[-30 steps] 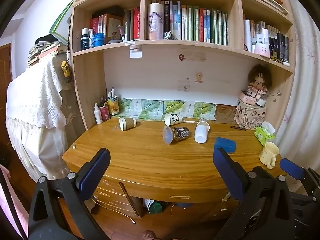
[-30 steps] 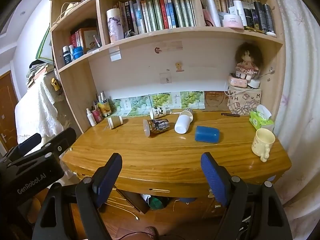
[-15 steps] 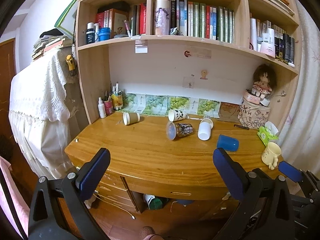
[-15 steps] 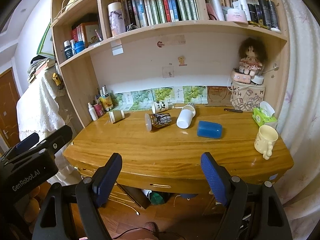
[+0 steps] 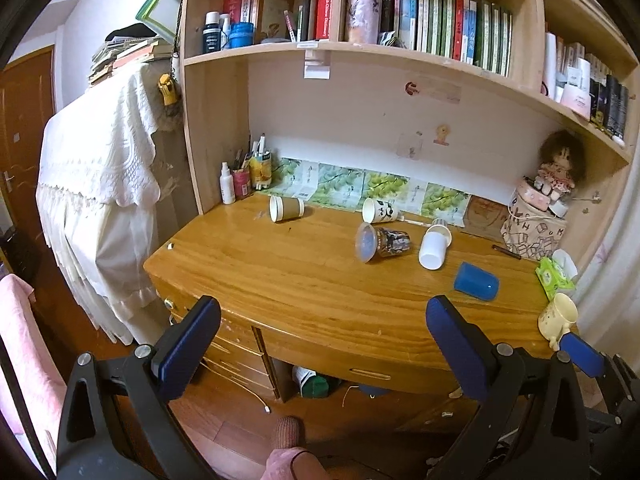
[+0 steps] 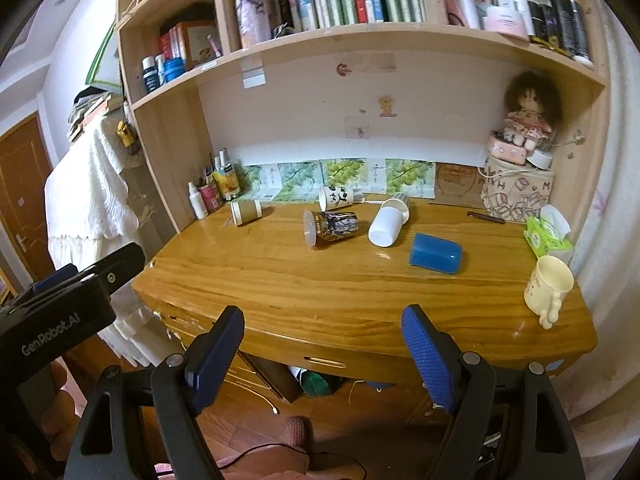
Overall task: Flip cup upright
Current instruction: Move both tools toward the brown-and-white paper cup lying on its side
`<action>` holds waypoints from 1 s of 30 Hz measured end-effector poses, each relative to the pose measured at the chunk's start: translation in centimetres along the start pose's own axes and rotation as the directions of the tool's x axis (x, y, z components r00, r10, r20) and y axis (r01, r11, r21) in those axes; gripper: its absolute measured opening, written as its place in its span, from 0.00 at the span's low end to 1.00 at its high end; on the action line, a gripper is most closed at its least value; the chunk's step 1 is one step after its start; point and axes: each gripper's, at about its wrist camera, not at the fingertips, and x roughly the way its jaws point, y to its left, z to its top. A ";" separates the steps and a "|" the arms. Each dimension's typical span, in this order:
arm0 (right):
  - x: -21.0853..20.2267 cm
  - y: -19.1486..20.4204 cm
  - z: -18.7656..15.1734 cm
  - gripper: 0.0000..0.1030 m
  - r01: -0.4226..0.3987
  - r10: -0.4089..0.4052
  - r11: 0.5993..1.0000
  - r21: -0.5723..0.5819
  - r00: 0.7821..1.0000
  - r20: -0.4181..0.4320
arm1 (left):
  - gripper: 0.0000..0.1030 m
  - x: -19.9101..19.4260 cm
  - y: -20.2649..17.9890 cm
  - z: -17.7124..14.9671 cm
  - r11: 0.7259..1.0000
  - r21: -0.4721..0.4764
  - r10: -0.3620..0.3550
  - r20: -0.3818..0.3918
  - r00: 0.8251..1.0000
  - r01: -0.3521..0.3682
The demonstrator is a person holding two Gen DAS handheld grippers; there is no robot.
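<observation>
Several cups lie on their sides on the wooden desk (image 5: 280, 280): a brown paper cup (image 5: 286, 208), a white panda cup (image 5: 379, 210), a clear printed cup with a lid (image 5: 382, 242), a white cup (image 5: 434, 245) and a blue cup (image 5: 476, 281). A cream mug (image 5: 557, 315) stands upright at the right edge. The same cups show in the right wrist view: brown (image 6: 246, 211), panda (image 6: 336, 197), printed (image 6: 331, 227), white (image 6: 387, 224), blue (image 6: 435, 258), mug (image 6: 547, 285). My left gripper (image 5: 320, 340) and right gripper (image 6: 322, 346) are both open and empty, held before the desk's front edge.
A bookshelf (image 5: 400, 12) hangs over the desk. Bottles and a pen holder (image 5: 240, 180) stand at the back left. A doll on a box (image 5: 548, 200) and a tissue pack (image 5: 554, 276) are at the right. A lace-covered cabinet (image 5: 100, 184) stands left of the desk.
Both views have shifted slightly right and down relative to the desk; the cups have not moved. Both grippers stay open.
</observation>
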 end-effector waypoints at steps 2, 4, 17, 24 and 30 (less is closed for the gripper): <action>0.4 0.2 0.3 0.79 -0.008 0.008 1.000 -0.013 1.000 -0.005 | 1.00 0.3 0.0 0.2 1.000 -0.002 0.010 -0.002 1.000 -0.010; 1.0 0.5 0.6 0.79 -0.015 0.015 0.999 -0.028 1.000 -0.014 | 1.00 0.7 0.1 0.4 1.000 -0.007 0.013 -0.004 1.000 -0.013; 5.4 2.4 2.9 0.79 -0.017 0.013 0.998 -0.064 0.998 -0.060 | 1.00 4.9 1.7 2.6 0.999 -0.024 0.031 -0.035 0.999 -0.032; 9.2 5.0 5.2 0.79 -0.024 0.015 0.996 -0.082 0.994 -0.107 | 1.00 8.1 4.1 5.1 0.998 -0.043 0.034 -0.058 0.998 -0.037; 11.9 8.6 7.2 0.79 -0.033 0.015 0.989 -0.143 0.991 -0.130 | 1.00 11.3 7.2 7.4 0.995 -0.092 0.014 -0.105 0.994 -0.024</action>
